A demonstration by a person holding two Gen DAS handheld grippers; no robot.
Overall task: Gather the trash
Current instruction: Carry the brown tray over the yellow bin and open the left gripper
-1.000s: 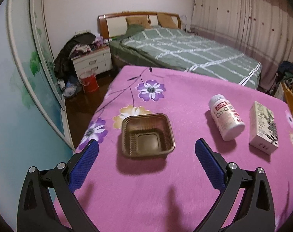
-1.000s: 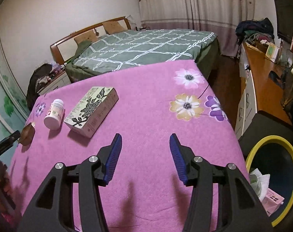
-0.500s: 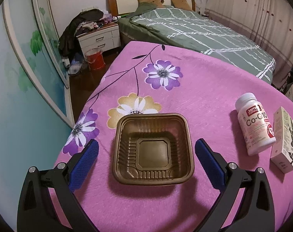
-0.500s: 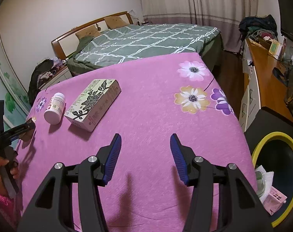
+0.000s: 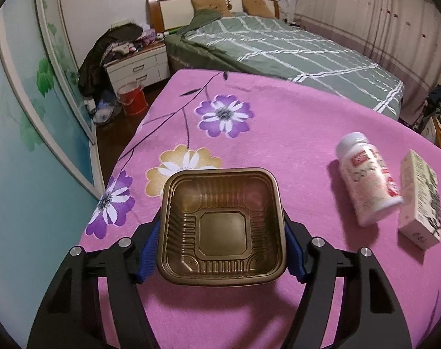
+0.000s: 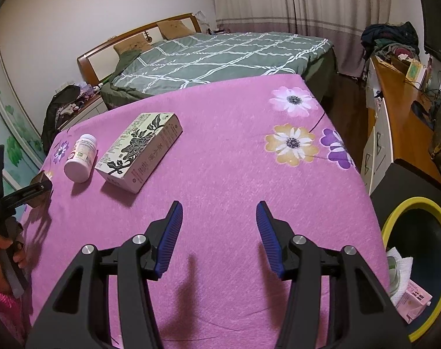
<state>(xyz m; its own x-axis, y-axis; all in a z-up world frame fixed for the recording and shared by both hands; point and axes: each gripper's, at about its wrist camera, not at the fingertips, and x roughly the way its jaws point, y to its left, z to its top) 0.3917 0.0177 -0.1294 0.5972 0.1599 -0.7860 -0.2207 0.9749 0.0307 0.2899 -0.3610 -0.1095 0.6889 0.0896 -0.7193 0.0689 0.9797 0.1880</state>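
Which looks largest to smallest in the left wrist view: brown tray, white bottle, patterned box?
1. brown tray, though nearest the camera.
2. white bottle and patterned box look alike; unranked.

A square brown plastic tray [image 5: 222,226], ribbed and empty, sat open side up on the pink flowered bench [image 5: 278,122]. Well to its right a white pill bottle [image 5: 367,179] lay on its side, just beside a flat flower-printed box [image 5: 422,200].
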